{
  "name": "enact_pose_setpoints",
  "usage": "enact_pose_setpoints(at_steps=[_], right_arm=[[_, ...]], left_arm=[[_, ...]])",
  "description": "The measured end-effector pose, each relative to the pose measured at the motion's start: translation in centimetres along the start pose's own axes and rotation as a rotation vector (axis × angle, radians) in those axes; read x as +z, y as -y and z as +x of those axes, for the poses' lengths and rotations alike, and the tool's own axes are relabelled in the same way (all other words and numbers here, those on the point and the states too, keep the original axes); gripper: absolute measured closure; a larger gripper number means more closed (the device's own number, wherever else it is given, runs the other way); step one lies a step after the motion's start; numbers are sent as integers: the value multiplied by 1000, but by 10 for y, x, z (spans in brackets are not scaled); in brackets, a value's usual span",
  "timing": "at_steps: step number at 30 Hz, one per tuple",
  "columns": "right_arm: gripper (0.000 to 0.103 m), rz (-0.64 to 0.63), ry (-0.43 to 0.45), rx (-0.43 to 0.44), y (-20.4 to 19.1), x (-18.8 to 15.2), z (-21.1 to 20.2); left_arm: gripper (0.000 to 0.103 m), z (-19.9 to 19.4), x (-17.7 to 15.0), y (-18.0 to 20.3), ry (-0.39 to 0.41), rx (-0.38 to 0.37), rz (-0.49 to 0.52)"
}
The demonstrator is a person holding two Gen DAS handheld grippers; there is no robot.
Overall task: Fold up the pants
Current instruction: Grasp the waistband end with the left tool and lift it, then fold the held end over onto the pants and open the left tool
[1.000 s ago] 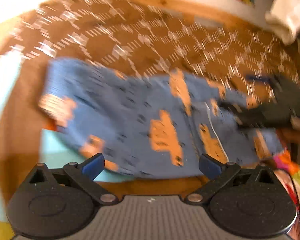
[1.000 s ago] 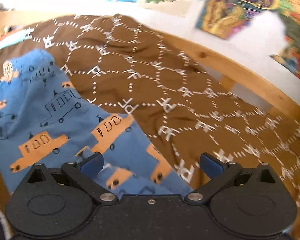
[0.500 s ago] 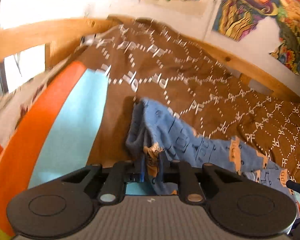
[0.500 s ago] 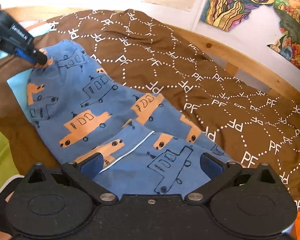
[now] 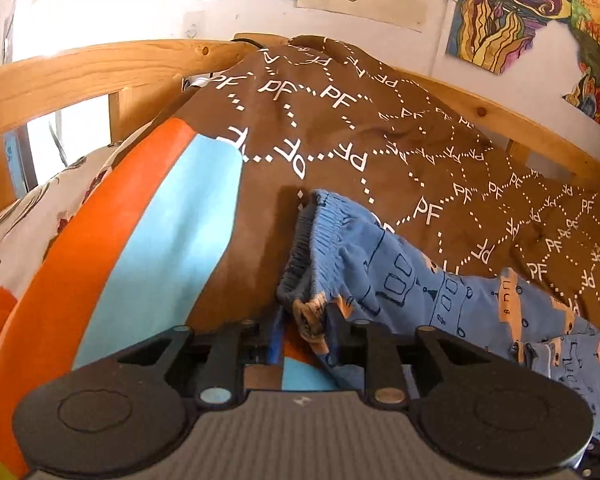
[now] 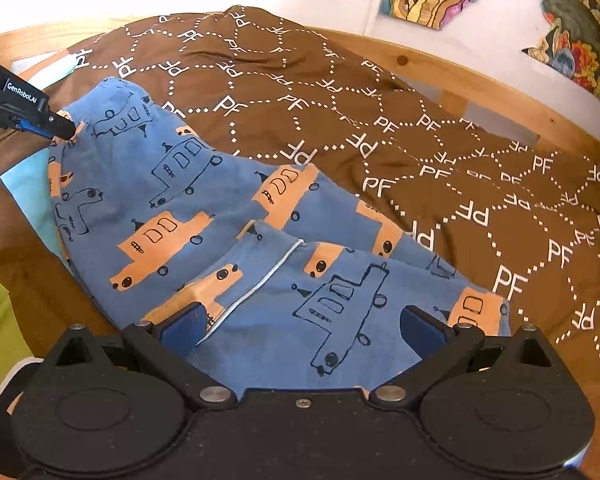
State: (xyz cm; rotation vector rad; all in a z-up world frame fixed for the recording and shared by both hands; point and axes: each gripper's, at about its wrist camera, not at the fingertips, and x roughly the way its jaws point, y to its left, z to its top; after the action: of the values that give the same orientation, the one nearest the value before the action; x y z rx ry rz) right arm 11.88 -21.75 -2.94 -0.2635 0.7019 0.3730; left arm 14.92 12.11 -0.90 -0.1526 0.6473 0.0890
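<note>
The left claw (image 5: 304,326) is clenched on the waistband corner of the blue pants (image 6: 228,216), which are spread on the brown bedspread (image 6: 420,152). The right claw (image 6: 300,324) is held spread above a leg.

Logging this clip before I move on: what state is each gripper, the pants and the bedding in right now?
left gripper: shut on the waistband corner.
right gripper: open, over the leg end, holding nothing.
pants: spread on the bed, not yet folded, one corner pinched.
brown cover: lying rumpled under the pants.
</note>
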Motion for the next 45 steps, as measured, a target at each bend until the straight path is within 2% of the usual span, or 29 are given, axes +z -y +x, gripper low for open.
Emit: enact_pose_setpoints(at_steps=[3,5,9,10,14,19,22,28,34,38,45], right_arm=[[1,7,-1,-1,0,0,0],[1,10,-1,-2,0,-1,1],[1,15,-2,-4,0,-1,2],[1,15,-3,-3,0,-1,2],[1,15,-2,-1,0,-2,2],[1,15,-2,-4,0,-2,4],[1,5,2,-11,-2,-1,3],[1,-26,58,-70,-2,-1,-11],[1,22,105,-103,21,-4,-31],[1,59,122,-139,39,-10,-44],[1,134,128,-180,78,-24,-65]], left_arm=[[65,4,0,1,7,-6,-6],[56,3,-1,-4,15,-32,-49],[56,6,0,-16,36,-69,-159],[57,7,0,-18,39,-70,-173],[73,7,-2,-19,42,-44,-177],[82,3,-3,-13,61,-23,-159],[84,-4,-3,-3,89,-13,-98],[85,-28,9,8,120,-107,-90],[85,-61,22,59,174,-184,46],[85,-79,18,108,213,-246,185],[85,-85,-11,191,183,-392,379]])
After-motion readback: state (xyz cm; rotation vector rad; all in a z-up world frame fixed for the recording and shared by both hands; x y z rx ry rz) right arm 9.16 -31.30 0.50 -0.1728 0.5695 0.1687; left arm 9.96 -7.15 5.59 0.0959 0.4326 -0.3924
